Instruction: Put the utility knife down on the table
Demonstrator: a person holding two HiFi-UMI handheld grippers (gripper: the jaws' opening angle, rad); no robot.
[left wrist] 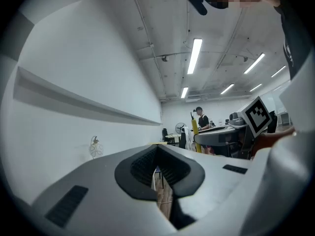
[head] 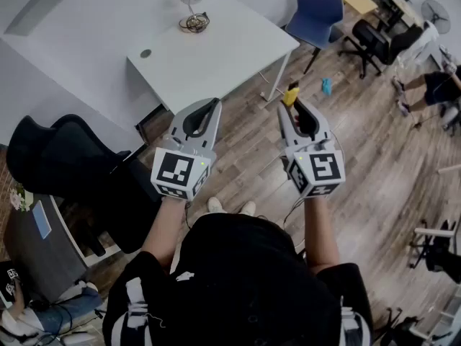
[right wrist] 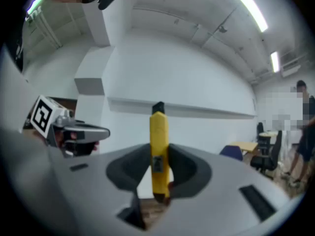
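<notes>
Yellow utility knife [head: 290, 94], head view: it sits in the right gripper [head: 298, 111], its tip poking out past the jaw ends. The white table [head: 230, 49] lies ahead and to the left of that gripper. The knife is over the wooden floor [head: 374, 186], short of the table's near edge and close to its near right corner. The left gripper [head: 209, 111] is nearer that edge, jaw ends pointing at the tabletop. Judgement: the move ahead is forward and leftward, over the near edge, before any release.

Left gripper view: its jaws are together with nothing between them; only a slit of floor shows through. The knife appears far right as a yellow upright bar.

Right gripper view: jaws clamped on the knife body, one pad on each flat side. Long axis stands upright, crosswise to the jaws, black tip on top, lower end just below the pads. Judgement: it would need laying over to rest flat.

Writing: none legible. No brand can be read on the knife; a small grey patch on its body is too blurred. Marker cubes [head: 319, 170] carry only black-and-white square patterns.
</notes>
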